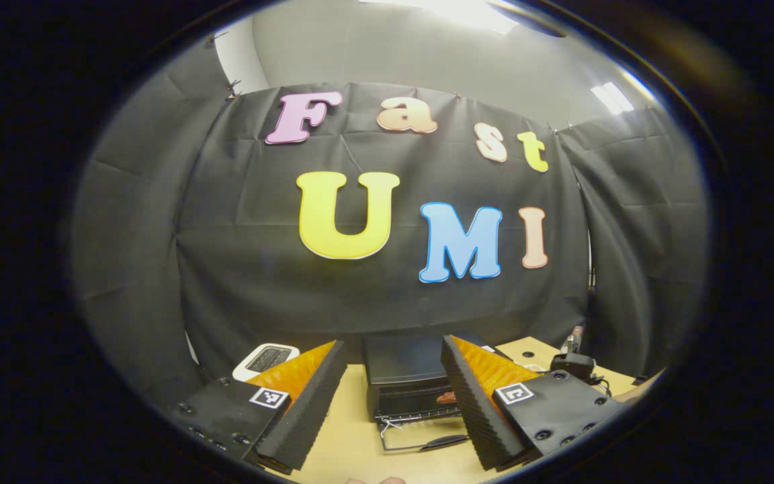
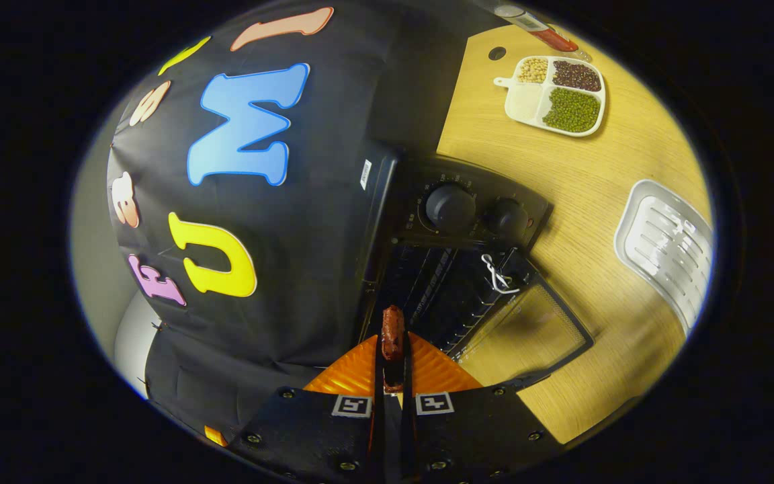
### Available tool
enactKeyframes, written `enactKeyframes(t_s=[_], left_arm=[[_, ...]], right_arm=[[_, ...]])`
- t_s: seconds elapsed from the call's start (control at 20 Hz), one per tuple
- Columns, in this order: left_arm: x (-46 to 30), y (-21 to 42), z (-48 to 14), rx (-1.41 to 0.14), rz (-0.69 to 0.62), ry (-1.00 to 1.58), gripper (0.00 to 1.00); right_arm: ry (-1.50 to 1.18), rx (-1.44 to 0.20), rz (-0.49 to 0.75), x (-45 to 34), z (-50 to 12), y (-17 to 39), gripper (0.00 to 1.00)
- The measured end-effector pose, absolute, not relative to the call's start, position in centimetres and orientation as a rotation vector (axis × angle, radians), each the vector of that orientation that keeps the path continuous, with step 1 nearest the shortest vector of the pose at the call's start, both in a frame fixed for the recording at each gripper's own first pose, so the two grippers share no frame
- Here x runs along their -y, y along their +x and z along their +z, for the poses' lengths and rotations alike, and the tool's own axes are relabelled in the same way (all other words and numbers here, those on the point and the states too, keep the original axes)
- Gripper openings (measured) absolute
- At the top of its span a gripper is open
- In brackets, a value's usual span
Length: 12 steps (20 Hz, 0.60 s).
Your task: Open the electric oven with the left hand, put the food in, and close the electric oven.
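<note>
The black electric oven (image 1: 404,376) stands on the wooden table ahead of my left gripper (image 1: 394,344), which is open and holds nothing. The oven's glass door (image 1: 420,440) lies folded down toward me. A reddish-brown piece of food (image 1: 446,396) shows at the oven's mouth, partly behind one of my fingers. In the right gripper view the scene is rolled sideways. There my right gripper (image 2: 392,366) is shut on a reddish-brown sausage-like piece of food (image 2: 392,333), held just before the open cavity of the oven (image 2: 467,215). The open door (image 2: 528,329) lies to the right of the food.
A white divided tray (image 2: 521,104) with beans and a silver ribbed tray (image 2: 669,245) lie on the table (image 2: 588,181) beyond the oven. A white device (image 1: 266,357) sits left of the oven, and a small black object (image 1: 575,366) lies to its right. Black cloth walls stand close behind.
</note>
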<state>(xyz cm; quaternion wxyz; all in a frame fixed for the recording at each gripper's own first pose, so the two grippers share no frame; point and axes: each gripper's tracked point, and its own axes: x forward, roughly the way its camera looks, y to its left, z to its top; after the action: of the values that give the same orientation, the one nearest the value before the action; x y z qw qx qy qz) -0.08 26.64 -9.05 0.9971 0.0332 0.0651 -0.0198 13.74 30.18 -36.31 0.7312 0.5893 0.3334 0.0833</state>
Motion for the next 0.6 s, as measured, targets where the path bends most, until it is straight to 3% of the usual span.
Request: enactKeyframes(t_s=[0.05,0.1,0.15,0.25,0.3,0.4,0.5,0.6], left_arm=[[-27.1,-0.2,-9.3,-0.135,-0.032,0.068,0.92],[-27.4,-0.2,-9.7,-0.146,-0.027,0.065,0.92],[-27.6,-0.3,-10.3,-0.161,-0.026,0.057,1.0],[-28.2,-0.4,-10.7,-0.179,-0.018,0.049,1.0],[-28.5,-0.4,-10.8,-0.184,-0.013,0.05,0.92],[-29.1,-0.5,-11.4,-0.201,-0.006,0.051,0.96],[-29.8,-0.5,-11.9,-0.217,0.004,0.06,0.92],[-30.1,-0.6,-12.1,-0.223,0.003,0.042,1.0]], right_arm=[[1.298,-0.739,0.169,-30.6,-37.1,14.4,0.1],[1.294,-0.731,0.152,-31.1,-37.7,15.0,0.1],[1.283,-0.718,0.129,-31.4,-38.4,15.7,0.1],[1.281,-0.72,0.102,-32.4,-39.7,16.9,0.1],[1.288,-0.73,0.101,-33.1,-40.1,17.5,0.1],[1.284,-0.733,0.114,-34.1,-40.6,18.4,0.1],[1.264,-0.742,0.113,-35.0,-41.4,19.3,0.1],[1.272,-0.732,0.086,-35.4,-42.3,20.1,0.1]])
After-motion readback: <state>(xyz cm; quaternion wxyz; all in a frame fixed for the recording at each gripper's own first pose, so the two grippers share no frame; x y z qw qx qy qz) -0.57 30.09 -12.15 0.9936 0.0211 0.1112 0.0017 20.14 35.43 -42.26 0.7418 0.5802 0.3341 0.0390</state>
